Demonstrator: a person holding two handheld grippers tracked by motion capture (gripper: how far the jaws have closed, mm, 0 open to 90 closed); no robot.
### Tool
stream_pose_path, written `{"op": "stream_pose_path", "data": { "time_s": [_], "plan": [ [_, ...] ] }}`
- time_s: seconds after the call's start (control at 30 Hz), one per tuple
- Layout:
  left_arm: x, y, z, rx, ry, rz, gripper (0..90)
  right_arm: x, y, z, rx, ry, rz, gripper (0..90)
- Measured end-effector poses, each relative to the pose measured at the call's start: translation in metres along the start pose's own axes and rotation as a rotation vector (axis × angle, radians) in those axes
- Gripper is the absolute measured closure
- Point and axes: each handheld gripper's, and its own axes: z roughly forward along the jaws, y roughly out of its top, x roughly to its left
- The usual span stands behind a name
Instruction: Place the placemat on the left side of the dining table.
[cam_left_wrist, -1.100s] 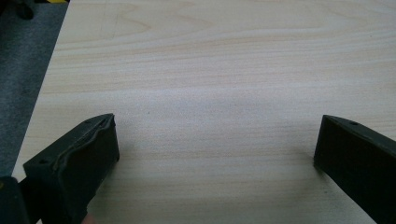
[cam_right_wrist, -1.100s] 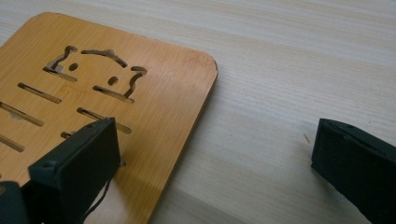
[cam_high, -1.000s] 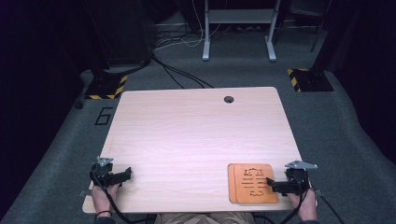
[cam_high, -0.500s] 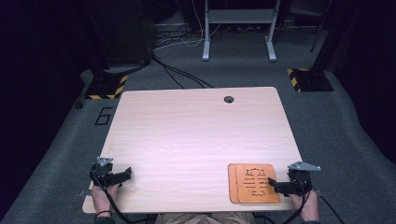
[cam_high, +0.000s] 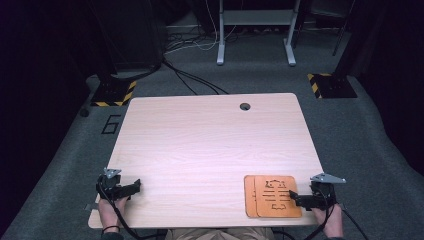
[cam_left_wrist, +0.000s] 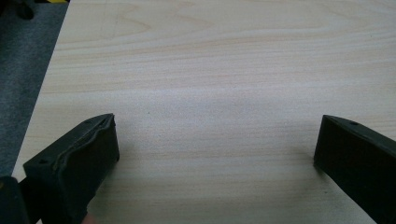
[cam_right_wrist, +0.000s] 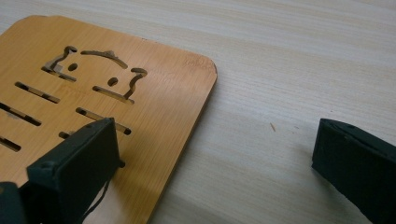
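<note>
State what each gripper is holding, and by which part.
Nothing: both the left gripper and right gripper are open; one right finger is over the wooden boards.

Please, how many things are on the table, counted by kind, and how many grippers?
Orange wooden boards: 2, stacked with an offset
Grippers: 2, left gripper and right gripper
Total: 4

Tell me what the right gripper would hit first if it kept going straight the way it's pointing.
Probably the orange cut-out board: the right gripper points left at its near-right edge, one open jaw already above it. Whether it would strike the edge or pass just over is unclear.
</note>
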Motion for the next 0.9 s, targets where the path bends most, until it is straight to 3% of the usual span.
{"op": "stream_pose_path", "data": {
  "time_s": [0.17,0.6,0.83,0.9],
  "plan": [
    [0.000,0.000,0.000,0.000,0.001,0.001,0.0,-0.003,-0.002,-0.002,0.009,-0.026,-0.010,0.0],
    [-0.008,0.001,-0.002,0.020,0.022,-0.015,0.0,-0.004,-0.002,-0.002,0.000,-0.027,-0.011,0.0],
    [-0.034,0.010,-0.007,0.032,-0.052,0.018,0.0,-0.004,-0.003,-0.002,-0.002,-0.030,-0.009,0.0],
    [-0.046,0.016,-0.008,0.032,-0.082,0.039,0.0,-0.004,-0.003,-0.002,-0.003,-0.029,-0.009,0.0]
  ]
}}
